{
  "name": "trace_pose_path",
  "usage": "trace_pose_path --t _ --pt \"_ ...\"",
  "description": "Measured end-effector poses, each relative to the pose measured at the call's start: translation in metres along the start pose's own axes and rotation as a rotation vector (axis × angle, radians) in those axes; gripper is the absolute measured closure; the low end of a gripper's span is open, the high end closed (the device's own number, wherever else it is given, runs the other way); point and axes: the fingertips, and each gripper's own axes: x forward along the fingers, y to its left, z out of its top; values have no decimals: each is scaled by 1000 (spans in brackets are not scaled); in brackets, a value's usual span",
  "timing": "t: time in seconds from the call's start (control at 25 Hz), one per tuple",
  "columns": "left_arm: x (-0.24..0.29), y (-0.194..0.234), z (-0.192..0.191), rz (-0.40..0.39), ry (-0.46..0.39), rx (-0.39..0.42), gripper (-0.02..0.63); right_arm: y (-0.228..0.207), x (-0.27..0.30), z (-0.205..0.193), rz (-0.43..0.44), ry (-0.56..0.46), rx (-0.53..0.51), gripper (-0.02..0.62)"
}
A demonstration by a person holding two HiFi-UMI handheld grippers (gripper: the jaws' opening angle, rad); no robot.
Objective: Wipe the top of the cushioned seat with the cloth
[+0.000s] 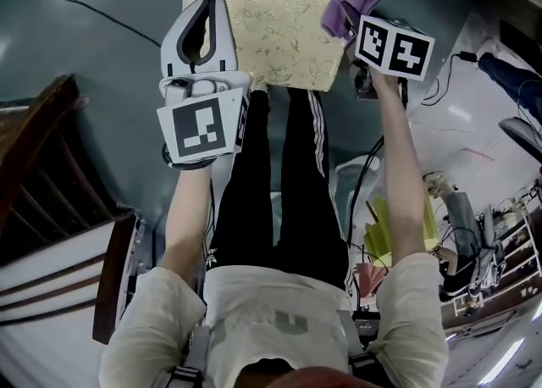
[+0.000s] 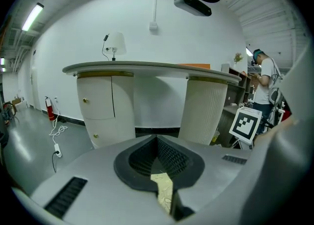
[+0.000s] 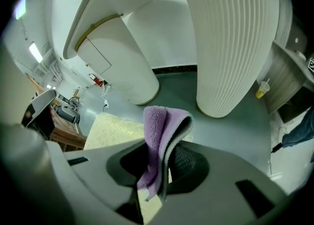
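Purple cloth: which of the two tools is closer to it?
Right. The right tool grips the cloth at the seat's right edge. The left tool is shut and empty over the seat's left edge, apart from the cloth.

A lobby-like hall, with curved reception counter [image 2: 147, 68] and fluted pillar [image 2: 203, 108].

The cloth [image 3: 161, 130] is fleecy and matt, the cushioned seat [image 1: 271, 30] covered in faintly shiny patterned fabric.
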Motion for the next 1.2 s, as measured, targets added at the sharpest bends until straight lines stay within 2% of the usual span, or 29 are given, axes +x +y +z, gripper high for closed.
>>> trace_pose_path --t 0.48,1.0,1.2 --pt "-5 -3 -6 -22 19 26 600 -22 -8 -4 -46 -2 -36 502" --pt "-19 19 -13 41 25 -4 600 -29 -7 -6 -92 7 -63 502" --pt "-28 26 -10 45 19 -7 600 -14 -23 7 -61 -14 -38 502"
